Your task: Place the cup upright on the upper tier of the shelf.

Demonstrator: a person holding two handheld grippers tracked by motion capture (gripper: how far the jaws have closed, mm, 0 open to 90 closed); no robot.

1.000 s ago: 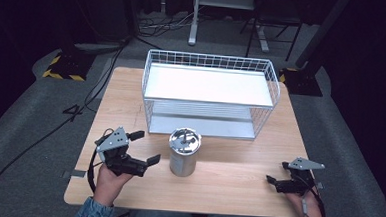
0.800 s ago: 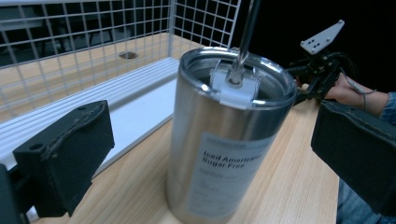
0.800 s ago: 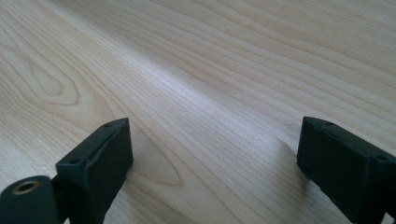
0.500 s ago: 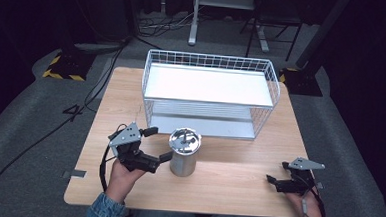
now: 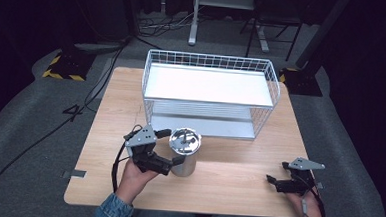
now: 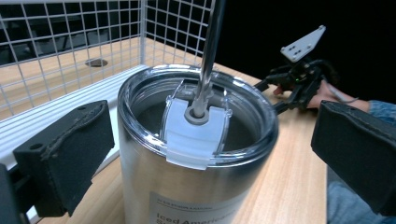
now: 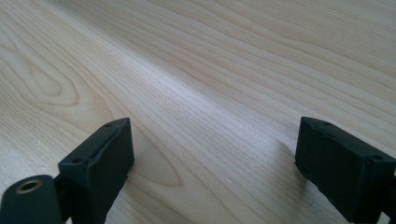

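in the left gripper view the tumbler [image 6: 196,158] was cut off at the bottom edge, so only part of the printed label on its steel side could be read, and the metal straw [image 6: 208,56] ran out of the top of the frame. we could not make out whether anything was inside the tumbler: the clear lid [image 6: 196,123] with its pale slider covered the mouth and what lay under it looked dark.

in the high view the tumbler [image 5: 184,150] stood upright at the centre of the wooden table [image 5: 110,114], just in front of the white wire basket [image 5: 209,97]. the basket had two shelves, and both looked bare, though the lower one was partly screened by the wire front.

the left gripper [image 5: 171,147] sat left of centre in the high view, its jaws spread wide on either side of the tumbler with gaps showing between the pads [image 6: 70,154] and the steel.

the right gripper [image 5: 272,180] lay low at the lower right of the high view, well apart from the tumbler. in the right gripper view its jaws stood wide apart over bare wood, holding nothing. the person's forearms were cut off by the bottom edge.
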